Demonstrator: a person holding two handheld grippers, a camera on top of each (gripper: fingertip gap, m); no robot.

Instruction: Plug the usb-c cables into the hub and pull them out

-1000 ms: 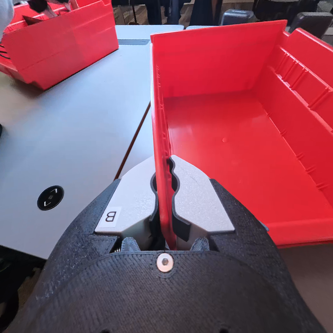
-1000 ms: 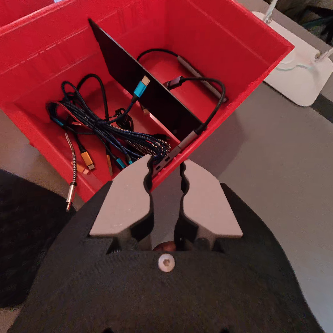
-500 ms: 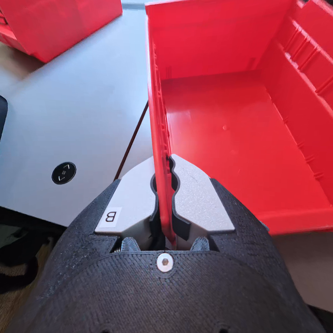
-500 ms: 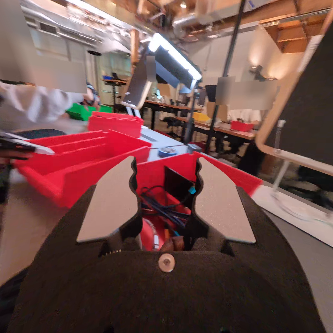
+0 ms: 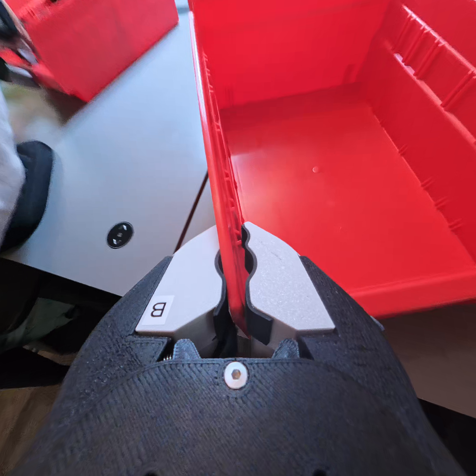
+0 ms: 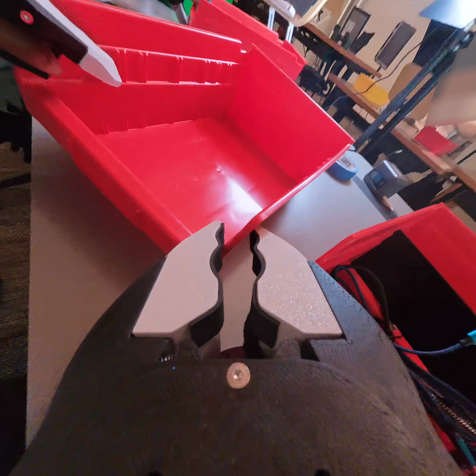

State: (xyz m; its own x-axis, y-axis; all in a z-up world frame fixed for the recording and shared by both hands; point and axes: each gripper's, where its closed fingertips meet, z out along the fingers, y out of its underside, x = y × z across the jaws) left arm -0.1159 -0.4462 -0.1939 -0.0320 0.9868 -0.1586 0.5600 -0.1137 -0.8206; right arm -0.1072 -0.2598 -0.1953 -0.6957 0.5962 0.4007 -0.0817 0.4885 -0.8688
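Observation:
My left gripper [image 5: 231, 231] is shut on the left side wall of an empty red bin [image 5: 322, 193]. The same bin [image 6: 206, 159] fills the right wrist view, and a left finger [image 6: 99, 65] shows on its far wall there. My right gripper [image 6: 238, 231] is open and empty, just off the bin's near corner. A second red bin [image 6: 425, 231] at the right holds a black divider [image 6: 412, 296] and a bundle of braided usb-c cables [image 6: 443, 391]. The hub is not in view.
The bins stand on a grey table [image 5: 123, 159] with a round black button [image 5: 119, 235] near its edge. Another red bin [image 5: 98, 43] stands at the far left. A blue tape roll [image 6: 343, 168] and a small grey device [image 6: 383, 177] lie behind the empty bin.
My right gripper left the cable bin, swung up, and now faces the empty bin's near corner. My left gripper has kept its hold on the bin wall while the view shifted.

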